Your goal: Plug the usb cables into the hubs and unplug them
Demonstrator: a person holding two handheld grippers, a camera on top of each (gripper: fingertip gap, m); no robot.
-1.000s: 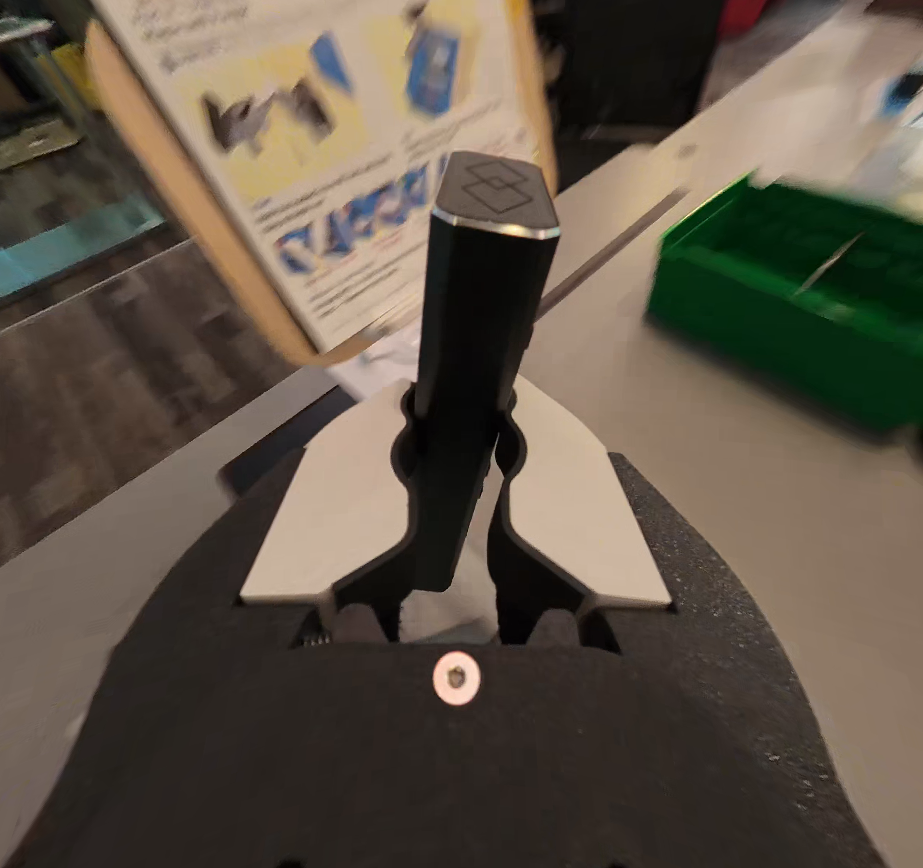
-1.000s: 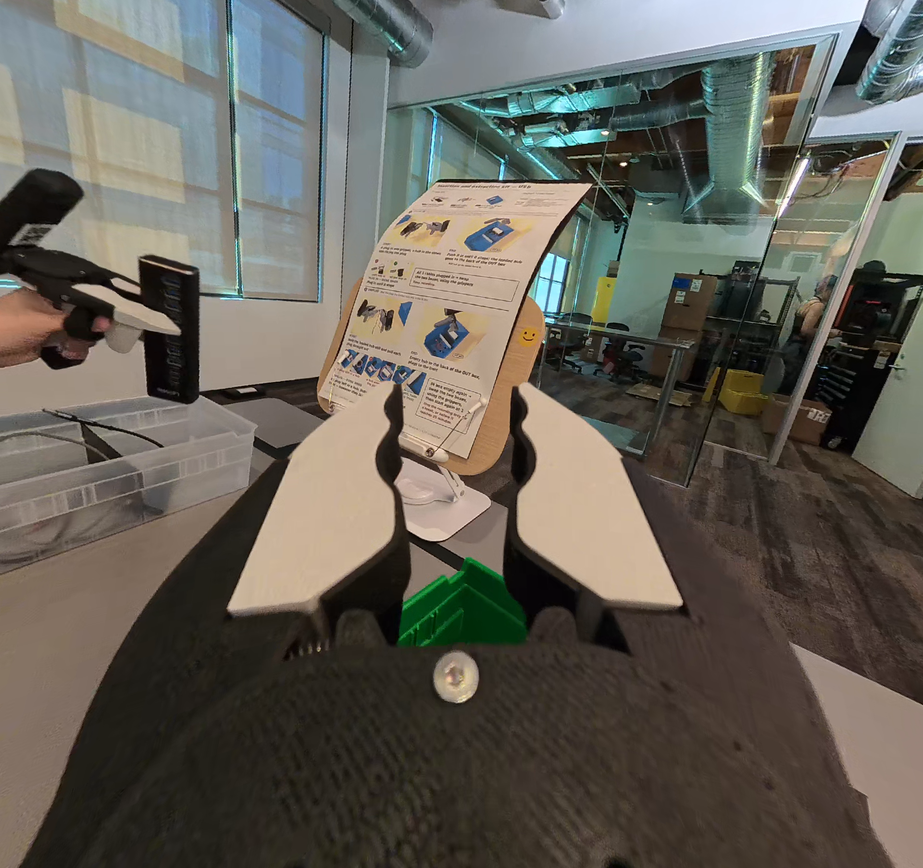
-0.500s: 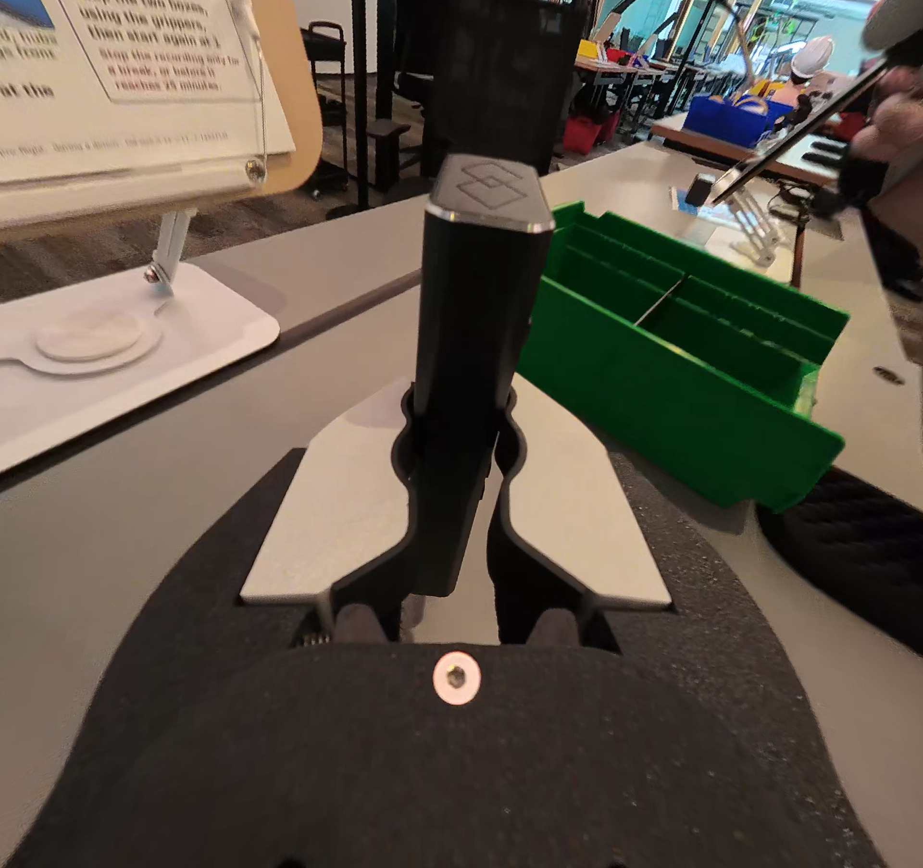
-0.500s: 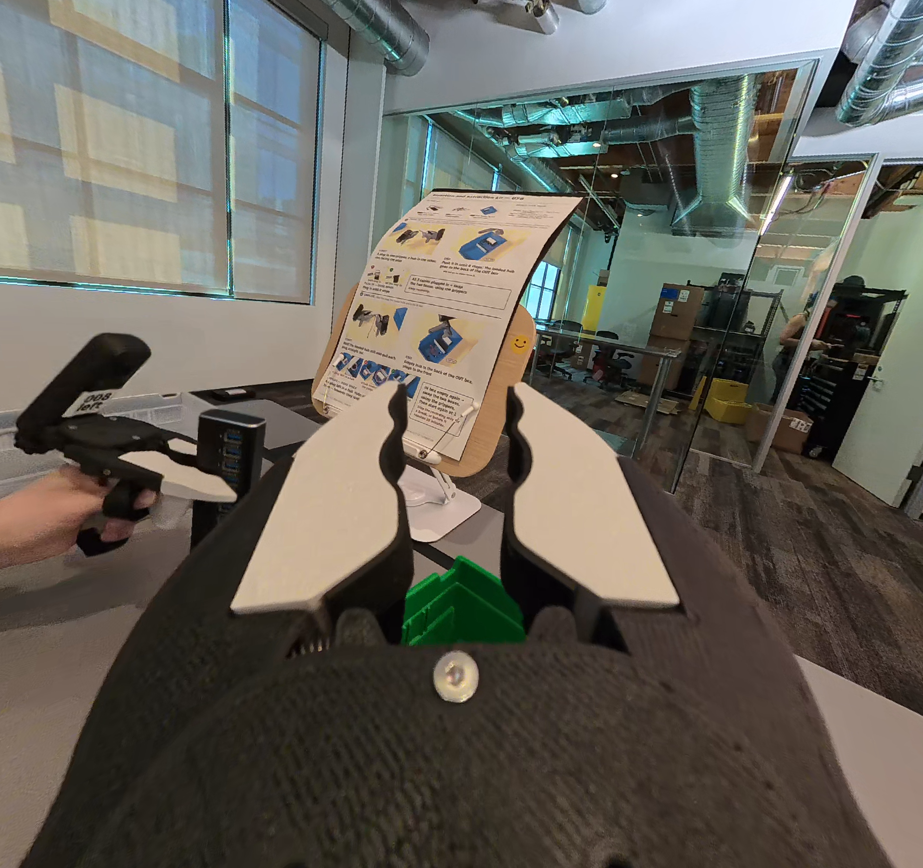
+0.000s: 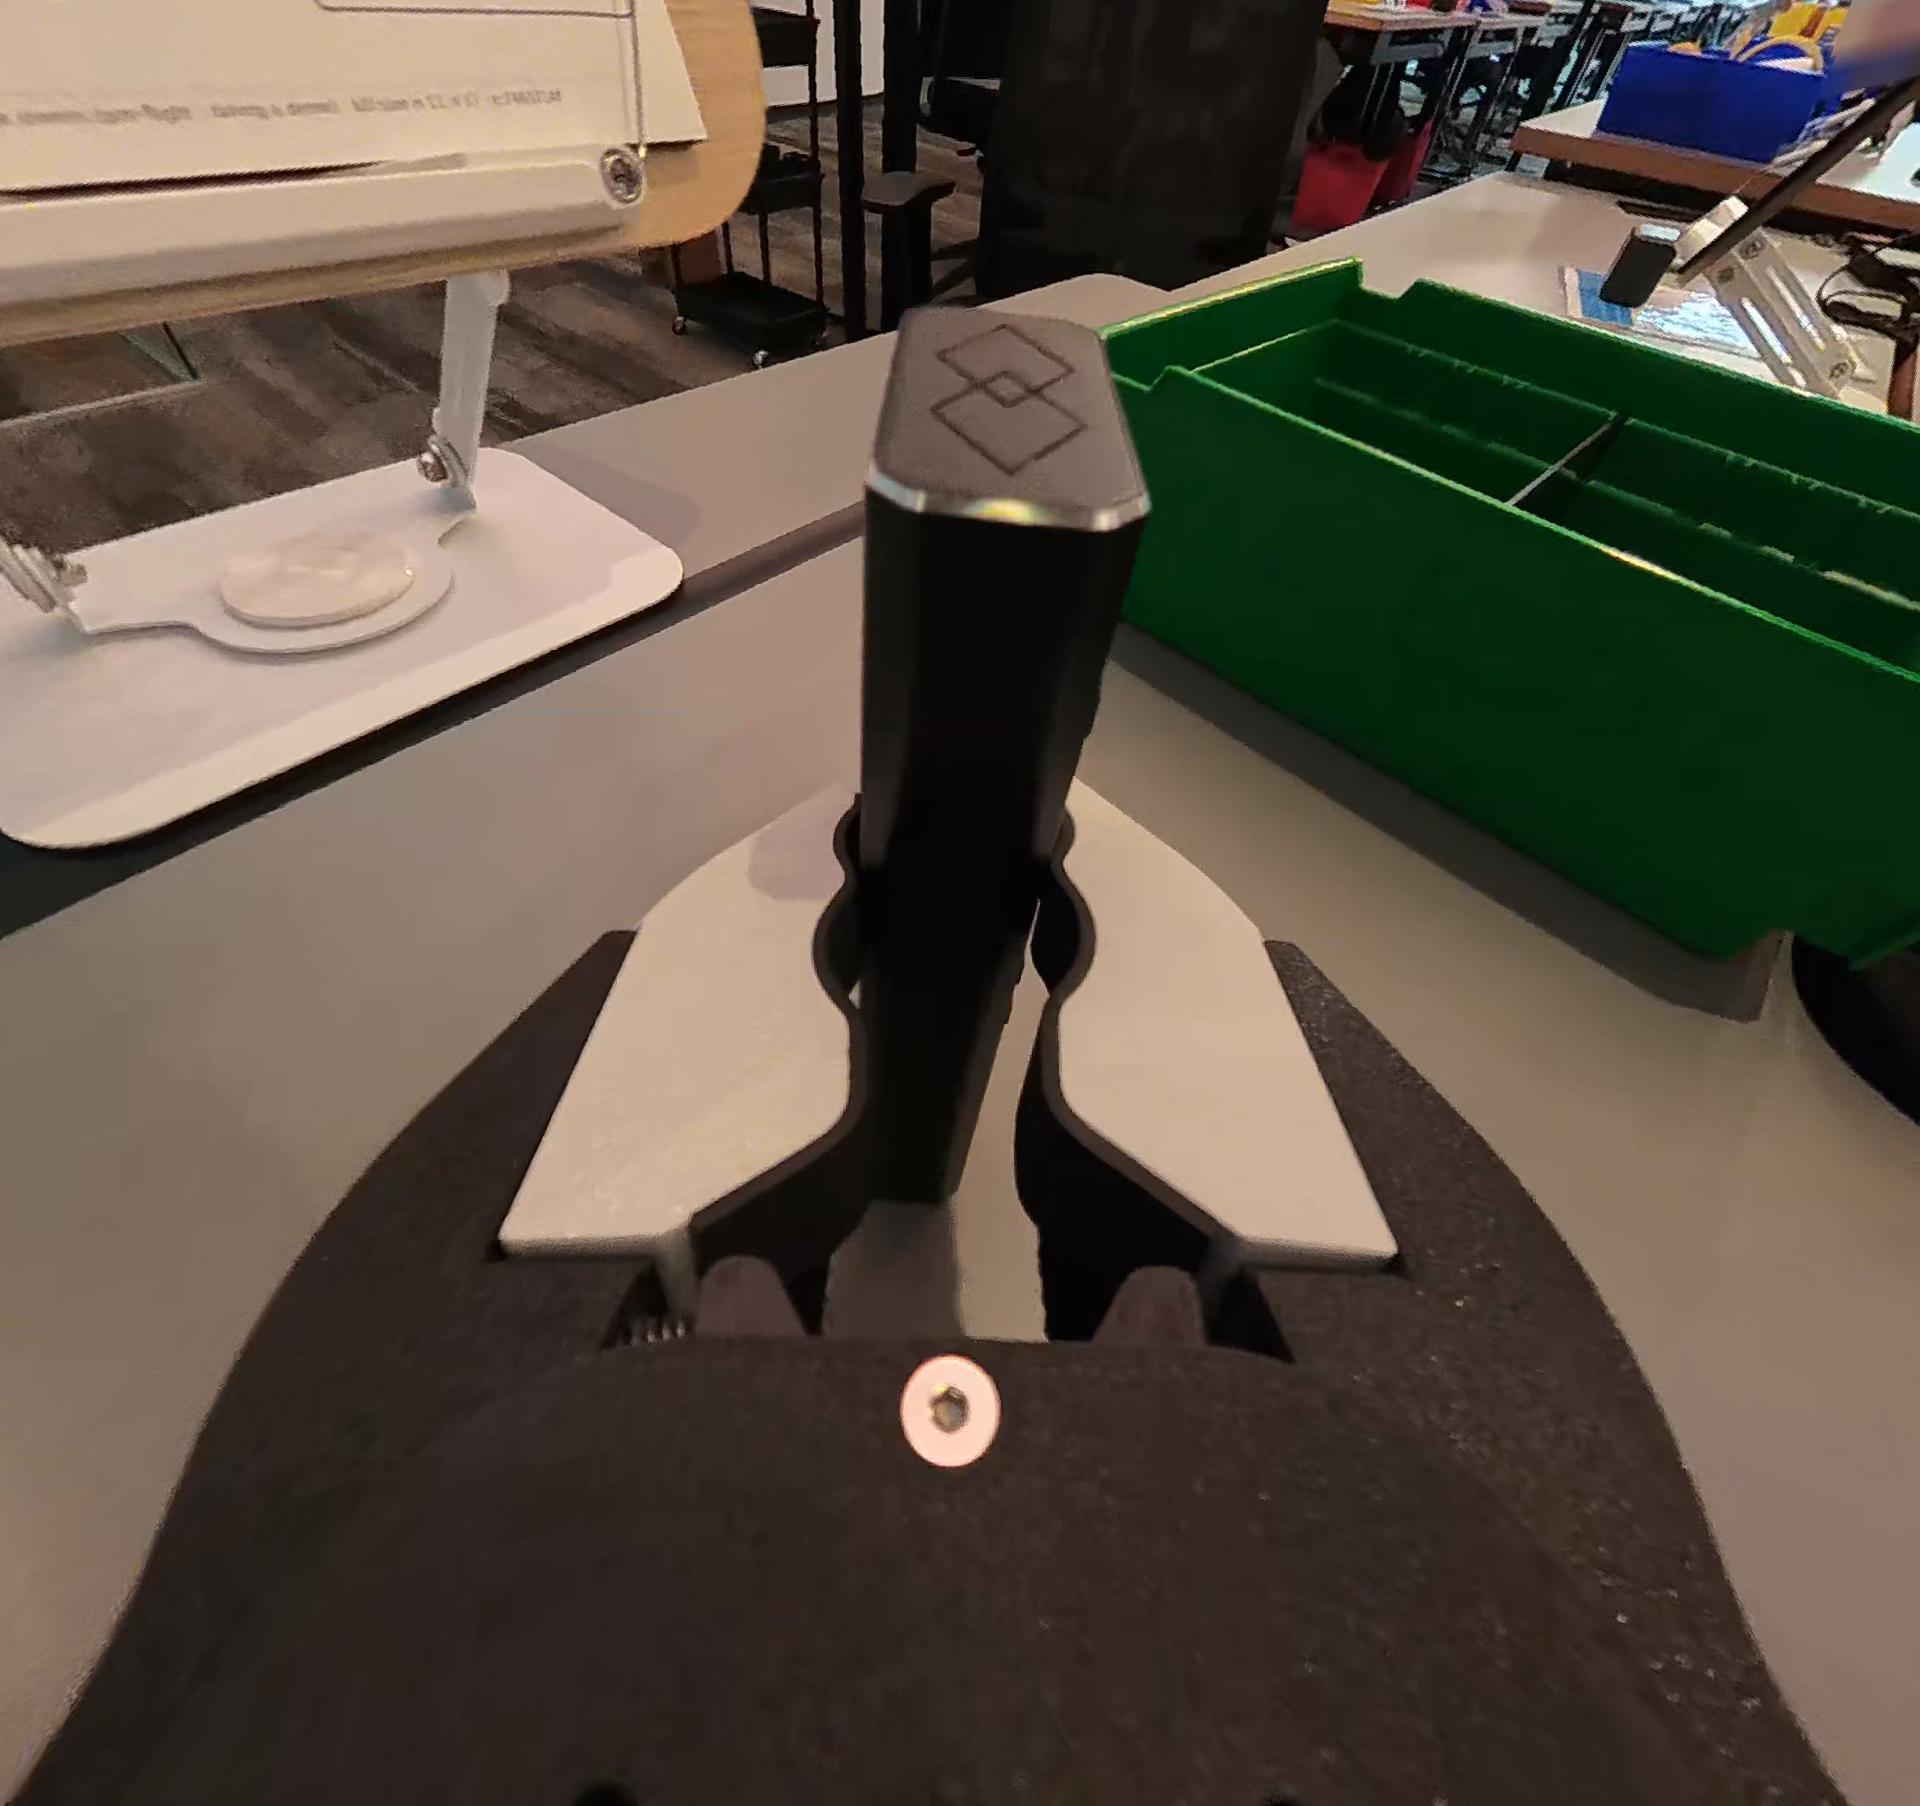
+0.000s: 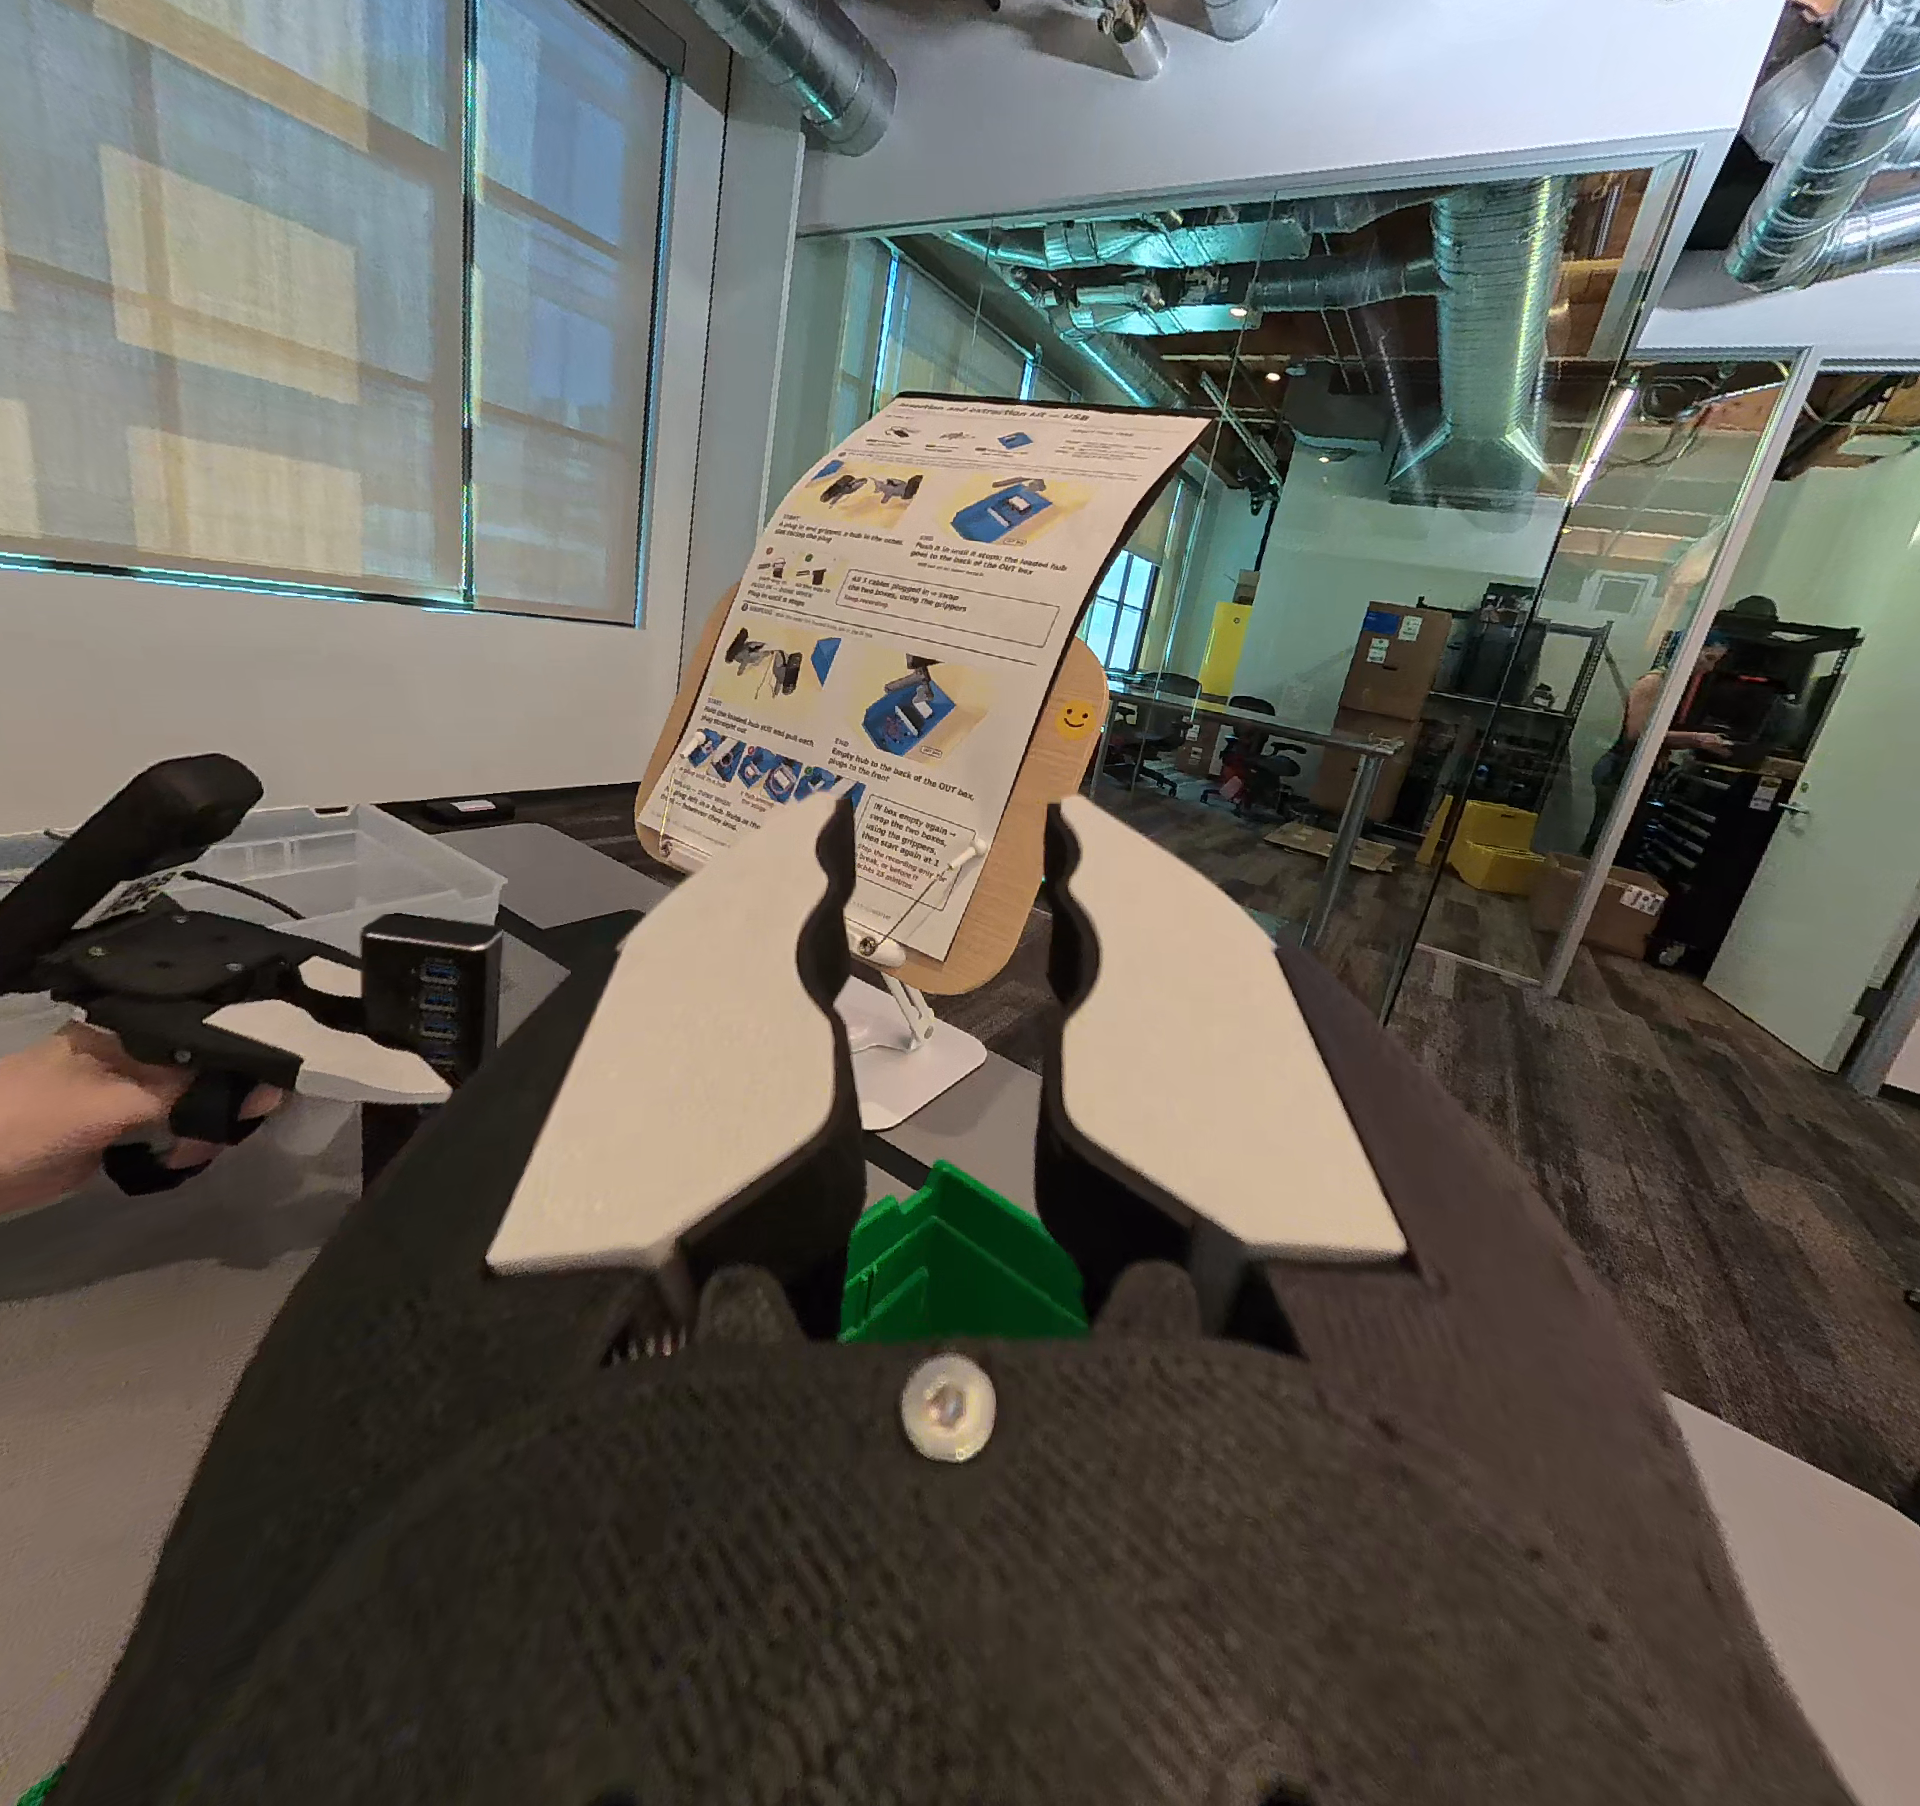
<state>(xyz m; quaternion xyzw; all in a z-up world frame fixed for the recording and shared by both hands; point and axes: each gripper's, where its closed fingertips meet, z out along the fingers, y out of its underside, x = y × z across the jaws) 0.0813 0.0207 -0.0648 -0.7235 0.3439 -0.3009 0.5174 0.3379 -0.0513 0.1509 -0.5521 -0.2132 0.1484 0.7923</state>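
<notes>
While the left tool point(image 5: 951, 909) is clamped on the upright hub point(image 5: 987, 676), only the right view shows its blue ports point(image 6: 436, 1003); the right tool point(image 6: 948, 909) stands apart, empty; the instruction sheet point(image 6: 914, 634) carries print.

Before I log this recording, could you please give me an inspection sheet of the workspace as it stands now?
Surface: grey tabletop, bare in front of the left gripper.
Job's things: black upright USB hub, blue ports showing in the right wrist view; no plug in them.
Clutter: green plastic divided bin; clear plastic tub; white stand base carrying the instruction sheet.
Grippers: left gripper shut on the hub; right gripper open, holding nothing.
Cables: thin dark cable over the clear tub.
Surroundings: window blinds, glass partition, ceiling ducts, a person far off.
</notes>
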